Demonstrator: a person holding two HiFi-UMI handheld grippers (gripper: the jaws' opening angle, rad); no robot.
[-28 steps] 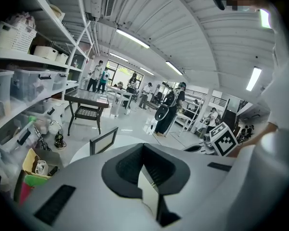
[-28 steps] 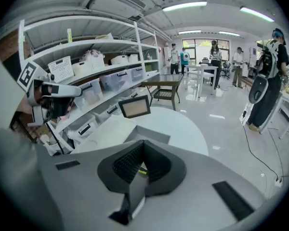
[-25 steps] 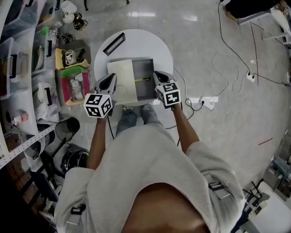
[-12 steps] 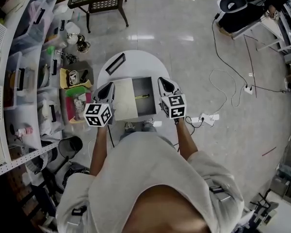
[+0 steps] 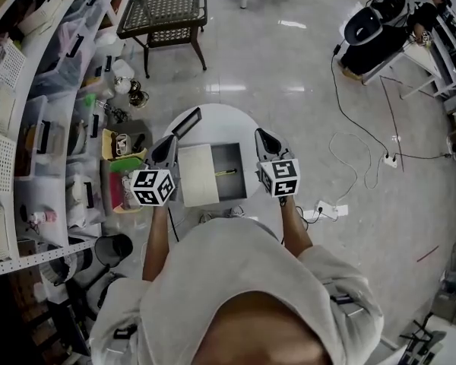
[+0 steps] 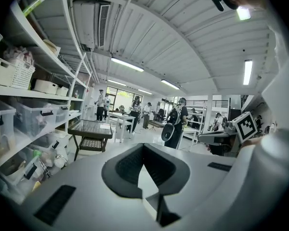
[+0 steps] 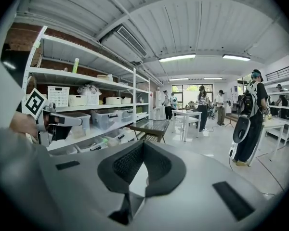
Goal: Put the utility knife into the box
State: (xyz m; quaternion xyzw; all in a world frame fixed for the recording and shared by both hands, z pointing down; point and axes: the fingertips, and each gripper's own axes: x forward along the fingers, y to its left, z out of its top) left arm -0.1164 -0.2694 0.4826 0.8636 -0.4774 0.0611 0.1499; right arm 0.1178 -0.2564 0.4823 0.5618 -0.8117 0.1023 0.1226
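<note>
In the head view a grey open box (image 5: 236,175) sits on the round white table (image 5: 222,122), with its pale lid (image 5: 197,175) lying to its left. A thin yellow utility knife (image 5: 226,172) lies inside the box. My left gripper (image 5: 169,141) hangs above the lid's left side and my right gripper (image 5: 261,134) above the box's right side, both clear of the box. Both gripper views look out across the room, level with the shelves. The left gripper (image 6: 143,146) and the right gripper (image 7: 143,144) each show their jaws meeting with nothing between them.
Shelves with plastic bins (image 5: 38,139) line the left side. A wicker-topped side table (image 5: 164,6) stands beyond the round table. A black flat object (image 5: 186,122) lies on the table's far left. Cables and a power strip (image 5: 330,210) lie on the floor to the right.
Both grippers have moved off the box's near edge and spread apart, left going left, right going right. The head view has shifted, so more of the floor beyond the table shows.
</note>
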